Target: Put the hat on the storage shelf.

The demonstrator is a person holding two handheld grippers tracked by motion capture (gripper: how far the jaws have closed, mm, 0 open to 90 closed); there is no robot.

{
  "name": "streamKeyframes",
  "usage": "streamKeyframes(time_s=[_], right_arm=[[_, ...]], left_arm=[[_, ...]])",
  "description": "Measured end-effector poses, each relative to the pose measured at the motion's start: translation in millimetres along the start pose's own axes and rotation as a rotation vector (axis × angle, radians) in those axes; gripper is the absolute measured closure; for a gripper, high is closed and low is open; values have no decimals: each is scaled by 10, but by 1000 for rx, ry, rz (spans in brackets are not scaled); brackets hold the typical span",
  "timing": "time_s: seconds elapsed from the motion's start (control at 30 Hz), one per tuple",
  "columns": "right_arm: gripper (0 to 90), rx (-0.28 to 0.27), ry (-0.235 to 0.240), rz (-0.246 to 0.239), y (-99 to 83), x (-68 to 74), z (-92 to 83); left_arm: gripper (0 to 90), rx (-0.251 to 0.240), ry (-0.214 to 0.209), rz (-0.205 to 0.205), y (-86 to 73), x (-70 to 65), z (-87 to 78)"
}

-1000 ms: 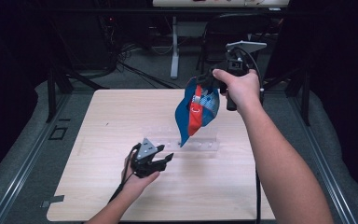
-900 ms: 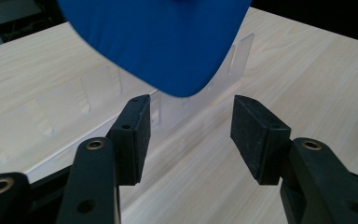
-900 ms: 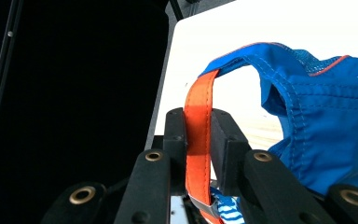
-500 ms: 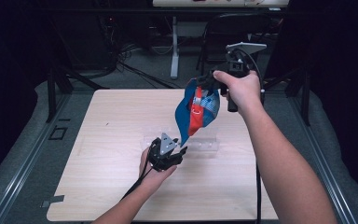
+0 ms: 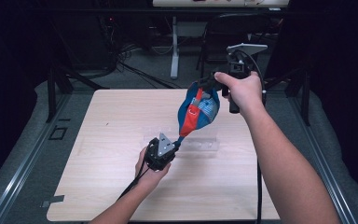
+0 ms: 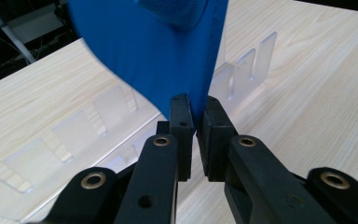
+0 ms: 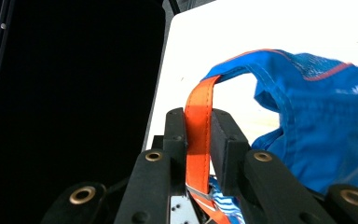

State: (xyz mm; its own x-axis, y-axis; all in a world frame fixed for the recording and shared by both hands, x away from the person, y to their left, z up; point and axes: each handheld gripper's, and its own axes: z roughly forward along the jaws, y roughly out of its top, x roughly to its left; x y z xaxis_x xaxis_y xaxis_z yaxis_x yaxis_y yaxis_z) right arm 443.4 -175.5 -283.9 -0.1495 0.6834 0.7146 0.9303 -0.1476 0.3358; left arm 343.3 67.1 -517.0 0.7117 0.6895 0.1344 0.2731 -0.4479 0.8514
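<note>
A blue cloth bag (image 5: pixel 196 114) with an orange strap (image 7: pixel 199 126) hangs in the air above the table's middle right. My right gripper (image 5: pixel 208 84) holds it from the top, its jaws shut on the orange strap, as the right gripper view shows (image 7: pixel 198 122). My left gripper (image 5: pixel 176 143) sits low over the table, below the bag. Its jaws are shut on the bag's lower blue tip (image 6: pixel 193 100). The blue fabric (image 6: pixel 154 51) rises straight up from those jaws.
A clear plastic rack with upright dividers (image 5: pixel 200 142) lies on the light wooden table (image 5: pixel 107 126) just behind the left gripper; its slots (image 6: pixel 247 67) are visible in the left gripper view. Dark floor, cables and a stand surround the table's far edge.
My left gripper has moved right across the table, reached the hanging bag's lower tip and shut on it. The right gripper has kept holding the bag aloft.
</note>
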Motion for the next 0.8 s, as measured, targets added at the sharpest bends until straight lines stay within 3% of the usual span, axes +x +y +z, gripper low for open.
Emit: streamKeyframes(time_s=[0.2,0.37,0.8], right_arm=[[775,8,3,-3,-10,-9,37],[775,19,-4,-1,-16,-36,79],[774,55,-14,13,-45,-182,202]], left_arm=[[865,0,-15,-3,-18,36,-11],[862,3,-30,-29,-80,65,17],[859,23,-32,-66,-202,79,79]])
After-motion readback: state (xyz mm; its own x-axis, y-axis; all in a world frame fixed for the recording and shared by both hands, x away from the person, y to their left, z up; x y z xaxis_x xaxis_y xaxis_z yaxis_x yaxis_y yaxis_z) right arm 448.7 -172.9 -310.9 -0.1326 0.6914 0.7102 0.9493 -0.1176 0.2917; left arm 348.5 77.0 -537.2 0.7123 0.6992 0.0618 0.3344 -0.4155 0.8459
